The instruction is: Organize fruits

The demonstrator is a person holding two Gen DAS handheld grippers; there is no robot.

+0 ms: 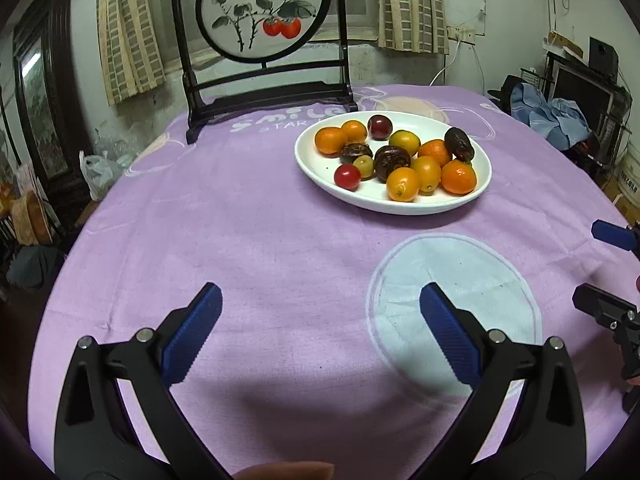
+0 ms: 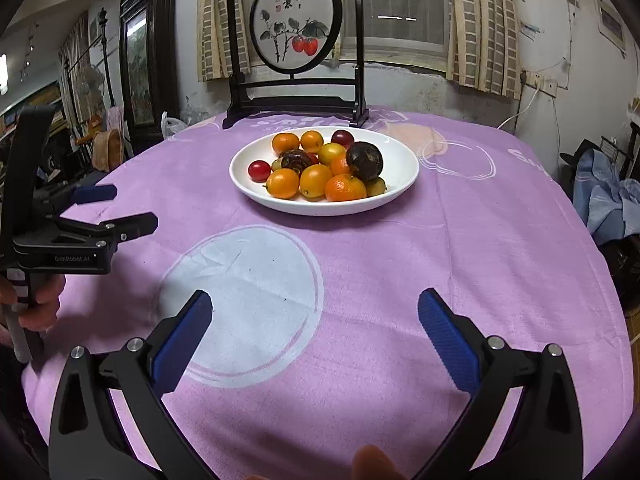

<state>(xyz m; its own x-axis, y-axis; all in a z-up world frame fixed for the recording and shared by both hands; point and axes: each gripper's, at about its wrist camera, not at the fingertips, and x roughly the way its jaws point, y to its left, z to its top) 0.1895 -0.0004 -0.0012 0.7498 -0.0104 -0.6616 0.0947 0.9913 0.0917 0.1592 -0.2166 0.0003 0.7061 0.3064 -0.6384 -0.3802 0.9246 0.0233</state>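
Note:
A white oval plate (image 1: 316, 160) (image 2: 404, 160) sits on the purple tablecloth, holding several fruits: orange kumquats (image 1: 402, 184) (image 2: 316, 180), a red cherry tomato (image 1: 347, 177) (image 2: 259, 170), dark brown wrinkled fruits (image 1: 392, 162) (image 2: 364, 160) and a purple plum (image 1: 379, 127) (image 2: 342, 137). My left gripper (image 1: 320, 320) is open and empty, low over the cloth, near side of the plate; it also shows in the right wrist view (image 2: 124, 210). My right gripper (image 2: 314, 328) is open and empty, in front of the plate; it shows at the left wrist view's right edge (image 1: 600, 264).
A dark wooden stand with a round painted screen (image 1: 262, 8) (image 2: 296, 28) stands behind the plate at the table's far edge. A pale blue circle (image 1: 452, 304) (image 2: 240, 280) is printed on the cloth. Room clutter lies beyond the table edges.

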